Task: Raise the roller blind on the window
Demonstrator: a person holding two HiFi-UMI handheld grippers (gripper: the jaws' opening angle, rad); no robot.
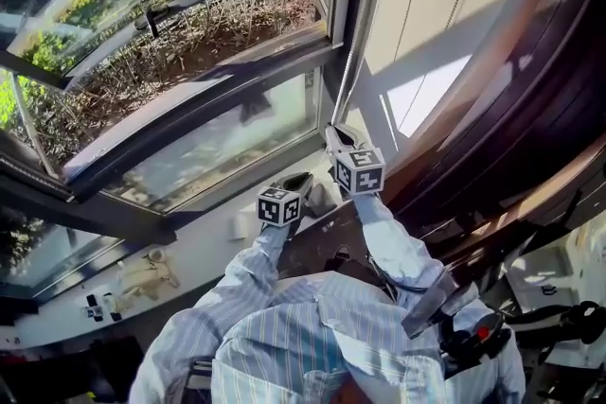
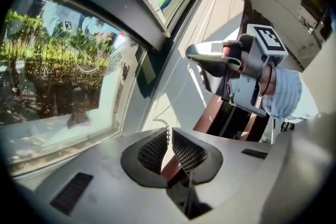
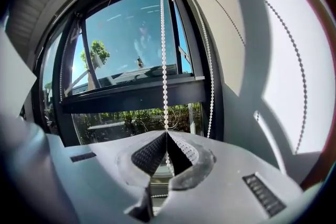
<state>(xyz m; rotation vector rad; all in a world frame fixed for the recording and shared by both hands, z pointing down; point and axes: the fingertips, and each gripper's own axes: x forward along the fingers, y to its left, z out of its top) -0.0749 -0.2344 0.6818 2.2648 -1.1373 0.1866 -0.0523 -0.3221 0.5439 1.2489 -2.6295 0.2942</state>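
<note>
- Right gripper view settled the step in hand. The right gripper [image 3: 166, 136] had its fingers pinched shut on the bead chain [image 3: 163, 60], which ran taut from their tips toward 12 o'clock and out of the top of the frame. I judged this to be a downward pull on the chain, done hand over hand.
- Left gripper view showed the left gripper [image 2: 167, 136] with its fingers narrow and closed on the same chain at their tips. Above them the beads curved slack toward 11 o'clock, so this looked like the loose lower run.
- No fabric of the roller blind hung over the window glass [image 1: 218, 137] in any view, and its roll lay beyond the top edge. It seemed largely up, but I could not tell how much travel remained.
- The next move, as I judged it, called for one gripper to hold while the other let go and took a fresh bite higher, toward 12 o'clock. That bite belonged on the same strand, not on the second strand [image 3: 210, 86] hanging at 3 o'clock of it by the frame. A slanted pull risked beads slipping through the pads.
- Only the head view showed both grippers close together at the window's right edge, the right at 1 o'clock of the left. It was too small to show what the fingers held.
- Only the left gripper view showed the right gripper from the side, at 1 o'clock.
</note>
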